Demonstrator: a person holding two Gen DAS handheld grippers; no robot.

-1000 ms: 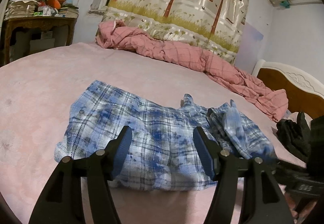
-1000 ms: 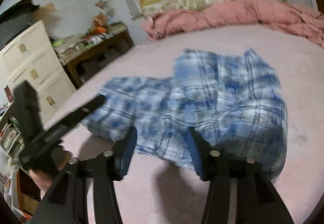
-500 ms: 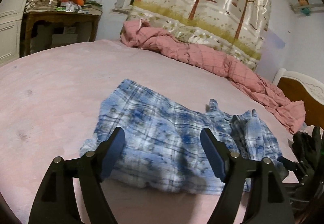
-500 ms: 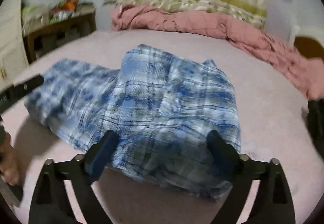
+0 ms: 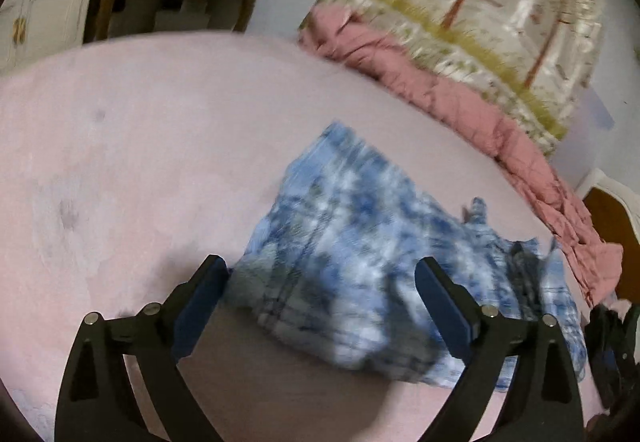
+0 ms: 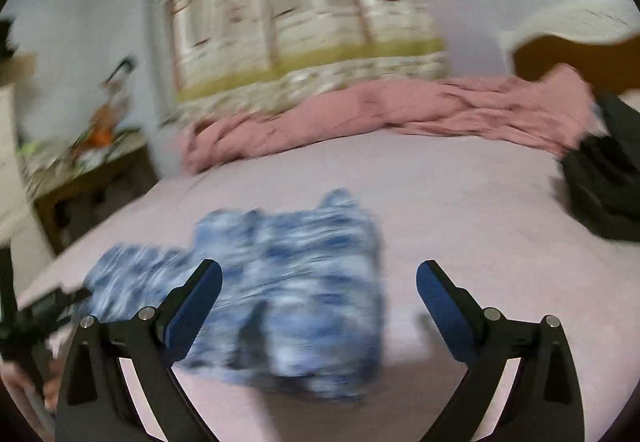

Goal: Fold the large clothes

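my left gripper (image 5: 318, 296) and right gripper (image 6: 318, 292) had both just spread wide, empty. the folded blue plaid shirt (image 5: 360, 262) lay released near the bed's (image 5: 140, 146) front edge, likely for another fold.

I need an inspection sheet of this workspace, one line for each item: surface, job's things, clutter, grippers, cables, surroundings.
Surface: pink bed cover, faint dark spots on it.
Job's things: blue plaid shirt lies partly folded on the bed, blurred in both views.
Clutter: crumpled pink blanket along the far edge; dark clothes at the right side.
Grippers: left gripper has just been opening its jaws, which stand wide and hold nothing, the shirt beyond them; right gripper likewise wide, holding nothing.
Cables: nothing seen.
Surroundings: tree-print curtain, wooden table with piled things, wooden headboard.
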